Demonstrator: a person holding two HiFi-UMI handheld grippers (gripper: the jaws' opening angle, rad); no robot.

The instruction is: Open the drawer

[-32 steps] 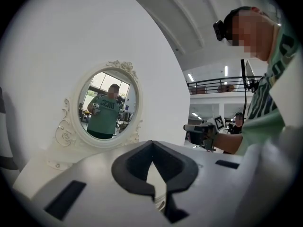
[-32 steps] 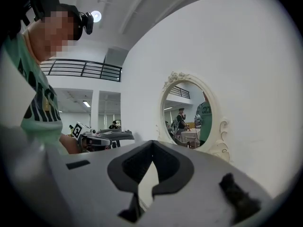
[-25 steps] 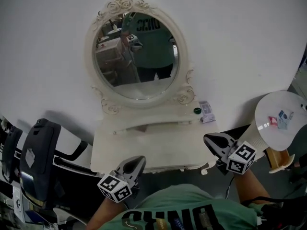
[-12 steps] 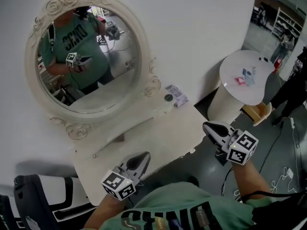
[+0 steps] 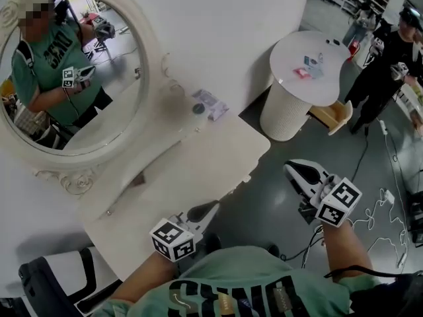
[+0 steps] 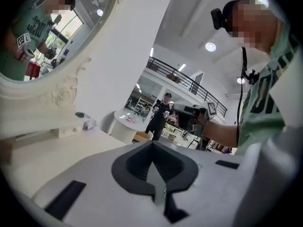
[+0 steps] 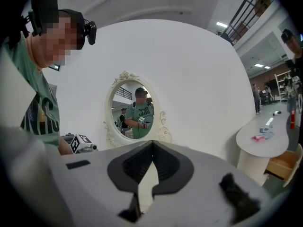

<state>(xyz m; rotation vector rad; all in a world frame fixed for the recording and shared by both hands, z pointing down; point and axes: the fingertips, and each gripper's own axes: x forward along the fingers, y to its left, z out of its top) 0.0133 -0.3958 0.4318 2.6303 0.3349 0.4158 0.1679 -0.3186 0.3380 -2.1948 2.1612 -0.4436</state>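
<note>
Your left tool (image 5: 211, 206) is closed on nothing — its grey tapered jaws meet tip to tip, black pads touching — and it hovers at the near edge of the cream table (image 5: 218, 157). The drawer (image 5: 157, 166) lies ahead of it and to its left, across the smooth flat top. It is a long, narrow front in the low riser under the oval mirror (image 5: 73, 78) with the carved scrollwork frame, and it looks shut. Your right tool (image 5: 289, 168) is closed and empty too, off to the right of the table's rounded corner, over glossy grey floor (image 5: 264, 197). Beyond it stands a round white side table (image 5: 291, 58).
</note>
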